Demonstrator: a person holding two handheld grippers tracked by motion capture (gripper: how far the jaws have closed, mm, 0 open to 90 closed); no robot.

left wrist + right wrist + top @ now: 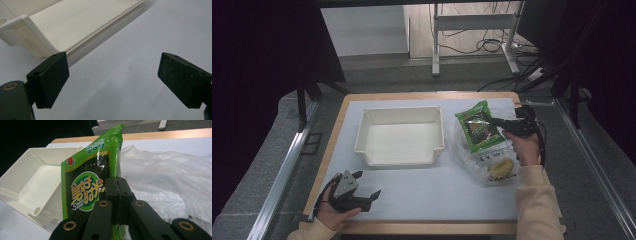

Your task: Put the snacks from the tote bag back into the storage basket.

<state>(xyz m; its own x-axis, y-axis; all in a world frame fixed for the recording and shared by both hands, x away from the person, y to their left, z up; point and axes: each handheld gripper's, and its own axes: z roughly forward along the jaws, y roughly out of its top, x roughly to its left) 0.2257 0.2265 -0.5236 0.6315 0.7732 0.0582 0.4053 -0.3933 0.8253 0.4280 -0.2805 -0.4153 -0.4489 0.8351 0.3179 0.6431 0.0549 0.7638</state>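
Note:
A green snack packet (pixel 479 127) (pixel 88 183) with a dark window and a round logo is held up off the table. My right gripper (pixel 493 120) (pixel 117 185) is shut on its right edge. Under it lies a clear plastic bag (pixel 490 161) (pixel 170 177) holding a yellowish item (pixel 501 168). An empty white bin (pixel 400 136) (pixel 27 182) (pixel 62 22) stands left of the packet. My left gripper (pixel 368 184) (pixel 113 77) rests open near the table's front left, jaws wide apart over bare tabletop.
The table (pixel 432 192) has a wooden rim and a pale blue-grey top. Beyond its far edge are a desk frame (pixel 474 35) and cables (pixel 492 46) on the floor. A metal rail (pixel 282 175) runs along the left.

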